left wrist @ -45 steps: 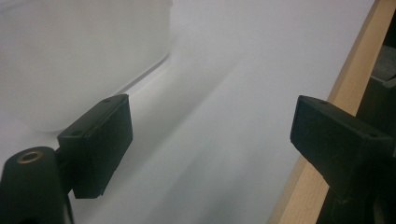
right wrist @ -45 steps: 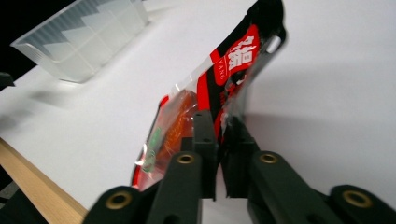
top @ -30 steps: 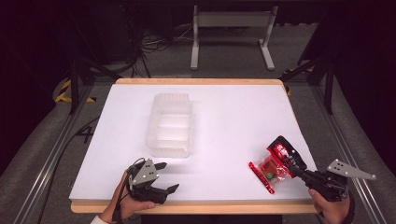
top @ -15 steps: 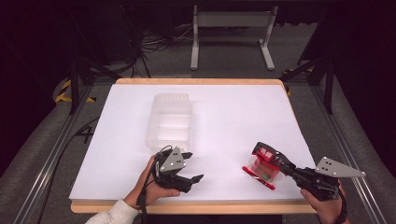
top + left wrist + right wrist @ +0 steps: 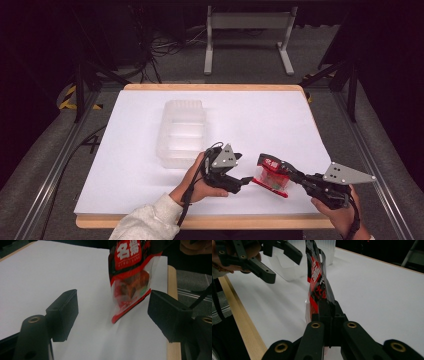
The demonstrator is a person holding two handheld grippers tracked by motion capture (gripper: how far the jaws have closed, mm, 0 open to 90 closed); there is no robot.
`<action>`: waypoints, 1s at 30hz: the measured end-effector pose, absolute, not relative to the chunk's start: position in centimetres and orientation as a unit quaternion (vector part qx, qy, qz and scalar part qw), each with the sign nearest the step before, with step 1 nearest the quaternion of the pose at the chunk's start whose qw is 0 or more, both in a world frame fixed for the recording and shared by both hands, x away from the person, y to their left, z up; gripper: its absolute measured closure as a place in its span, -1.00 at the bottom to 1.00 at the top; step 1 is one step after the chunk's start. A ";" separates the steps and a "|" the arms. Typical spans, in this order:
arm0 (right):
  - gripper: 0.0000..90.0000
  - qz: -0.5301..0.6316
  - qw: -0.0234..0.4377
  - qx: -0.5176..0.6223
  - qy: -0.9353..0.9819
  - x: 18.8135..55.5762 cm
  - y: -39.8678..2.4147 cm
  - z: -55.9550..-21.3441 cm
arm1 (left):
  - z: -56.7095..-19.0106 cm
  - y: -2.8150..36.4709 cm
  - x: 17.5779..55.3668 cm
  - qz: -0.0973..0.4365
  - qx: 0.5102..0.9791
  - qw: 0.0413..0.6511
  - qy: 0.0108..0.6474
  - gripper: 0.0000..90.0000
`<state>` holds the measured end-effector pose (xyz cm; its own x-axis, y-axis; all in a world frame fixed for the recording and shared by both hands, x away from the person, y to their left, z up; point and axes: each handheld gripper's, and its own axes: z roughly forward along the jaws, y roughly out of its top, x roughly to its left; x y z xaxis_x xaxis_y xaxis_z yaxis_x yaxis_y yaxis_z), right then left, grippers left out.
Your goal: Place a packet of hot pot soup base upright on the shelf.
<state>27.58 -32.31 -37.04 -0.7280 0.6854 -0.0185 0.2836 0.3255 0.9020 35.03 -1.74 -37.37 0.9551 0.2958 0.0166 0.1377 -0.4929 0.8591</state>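
**Right gripper view: snack packet pinched at 1 end, second gripper waiting open**

Right gripper view puts the red snack packet (image 5: 318, 290) dead ahead, its near edge clamped between the 2 black jaws of the right gripper (image 5: 325, 322), which are closed tight on the film. The packet rises on edge from the pinch and twists a little along its length. From the high view it sits low over the near part of the white table (image 5: 125, 150), its far end (image 5: 270, 172) pointing toward the left gripper (image 5: 240, 182); I cannot tell whether its lower edge touches the surface.

It looks light and soft (thin glossy film with a clear window over brownish pieces inside), so I judge it will flop and bend rather than hold a shape, and the film may slip under a shallow pinch. The flat sealed borders at either end seem the safest places to grip, since squeezing the middle could crush the contents.

In the left gripper view the packet (image 5: 130, 277) hangs ahead of the left gripper (image 5: 112, 312), whose jaws stand wide apart and hold nothing.

Beyond both, a clear plastic container (image 5: 182, 132) with several compartments stands in the middle of the table, well apart from the packet.
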 end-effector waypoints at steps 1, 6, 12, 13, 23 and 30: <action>1.00 0.494 0.204 0.302 0.790 27.7 -32.0 -36.9 | -37.3 -1.9 35.2 0.082 0.860 0.487 0.125 -0.39; 1.00 0.495 0.210 0.283 0.794 28.4 -30.6 -35.9 | -36.6 -2.3 36.3 0.076 0.854 0.500 0.124 -0.22; 1.00 0.491 0.215 0.262 0.803 29.6 -28.6 -34.9 | -36.2 -1.7 37.0 0.084 0.851 0.505 0.118 0.26; 1.00 0.491 0.215 0.262 0.803 29.6 -28.6 -34.9 | -36.2 -1.6 37.1 0.082 0.852 0.504 0.117 0.26; 1.00 0.491 0.223 0.258 0.802 32.8 -26.4 -33.7 | -35.2 1.1 38.8 0.117 0.841 0.507 0.148 0.94; 1.00 0.492 0.234 0.245 0.802 34.8 -24.1 -32.6 | -33.8 2.9 39.8 0.153 0.833 0.502 0.173 0.99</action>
<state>34.75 -24.11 -32.59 -0.7711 0.6225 -0.1335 0.1626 0.3953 0.9040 39.77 2.93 -33.82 0.8932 0.4421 0.0819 0.1339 -0.4353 0.8903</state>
